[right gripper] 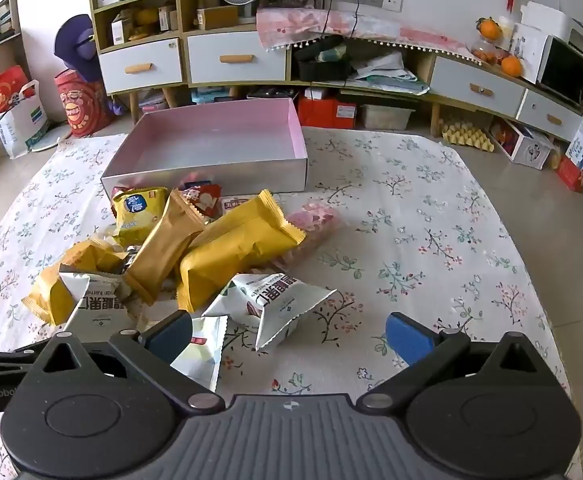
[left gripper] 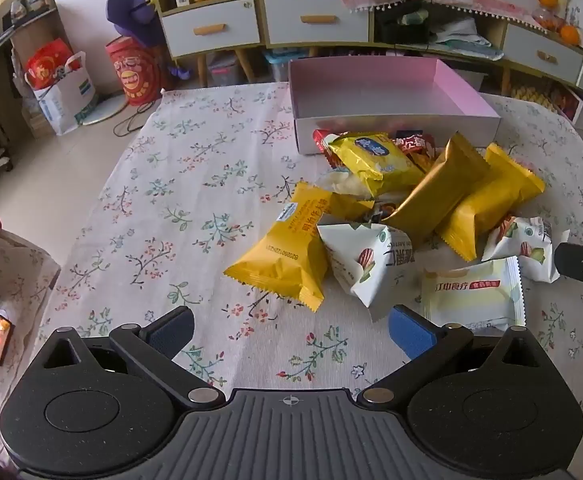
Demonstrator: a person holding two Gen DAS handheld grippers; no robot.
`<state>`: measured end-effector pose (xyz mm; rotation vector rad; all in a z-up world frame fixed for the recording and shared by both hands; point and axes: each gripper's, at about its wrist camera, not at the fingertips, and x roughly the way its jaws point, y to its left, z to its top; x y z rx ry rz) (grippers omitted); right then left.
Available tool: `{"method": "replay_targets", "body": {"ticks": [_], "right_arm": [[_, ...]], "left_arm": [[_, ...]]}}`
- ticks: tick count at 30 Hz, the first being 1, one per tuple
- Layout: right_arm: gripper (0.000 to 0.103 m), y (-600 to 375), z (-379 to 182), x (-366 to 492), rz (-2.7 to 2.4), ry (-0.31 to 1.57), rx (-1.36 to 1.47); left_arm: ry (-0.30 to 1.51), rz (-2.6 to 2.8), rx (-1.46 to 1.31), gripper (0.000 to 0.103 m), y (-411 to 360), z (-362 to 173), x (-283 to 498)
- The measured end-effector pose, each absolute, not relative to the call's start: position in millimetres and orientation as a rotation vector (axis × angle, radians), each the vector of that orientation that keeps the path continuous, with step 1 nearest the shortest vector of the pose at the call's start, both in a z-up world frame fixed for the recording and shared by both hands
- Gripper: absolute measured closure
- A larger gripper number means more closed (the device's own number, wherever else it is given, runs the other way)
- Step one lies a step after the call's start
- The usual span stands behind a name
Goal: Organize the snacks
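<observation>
**Both tools poised over the snack pile, box still bare**

The left hand-held gripper (left gripper: 291, 334) hangs over the flowered worktop (left gripper: 163, 216) with its blue pads wide apart and nothing between them. Just ahead of it lies a yellow packet (left gripper: 281, 264), and beside that a white nut pouch (left gripper: 365, 266); a flat pale sachet (left gripper: 471, 298) sits just beyond its right pad. The right hand-held gripper (right gripper: 289, 334) is likewise spread and empty, tilted down toward a second white nut pouch (right gripper: 277, 306) lying between its pads but untouched.

Further out the snacks form a loose heap: a gold bar packet (right gripper: 167, 246) leaning across a larger yellow bag (right gripper: 235, 256), a pink wrapped item (right gripper: 315, 220) at the heap's edge, and small red packs pressed against the near wall of the pink box (right gripper: 211, 176). The box stands open beyond the pile, and its visible interior looks empty.

The first pick seems to be in hand. It would go best by taking the outlying single pouches first, since they lie free of the stack. Closing on a puffed middle, not a crimped edge, should give a surer hold; these slick wrappers may slip. Each hand would do well to keep to its own side so the two tools do not cross
</observation>
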<state>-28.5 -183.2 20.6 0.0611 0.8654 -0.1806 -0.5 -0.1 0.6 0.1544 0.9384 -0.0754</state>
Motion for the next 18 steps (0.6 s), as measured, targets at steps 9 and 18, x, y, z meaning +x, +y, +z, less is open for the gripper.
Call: {"method": "replay_targets", "body": {"ticks": [9, 18], "right_arm": [[0.017, -182.8, 22.0, -28.2, -0.184, 0.866, 0.053], [0.017, -180.8, 17.8, -27.2, -0.184, 0.878, 0.049]], "left_arm": [[0.940, -0.084, 0.144, 0.000, -0.3, 1.6, -3.1], [0.946, -0.089, 0.137, 0.000, 1.0, 0.0, -0.1]]}}
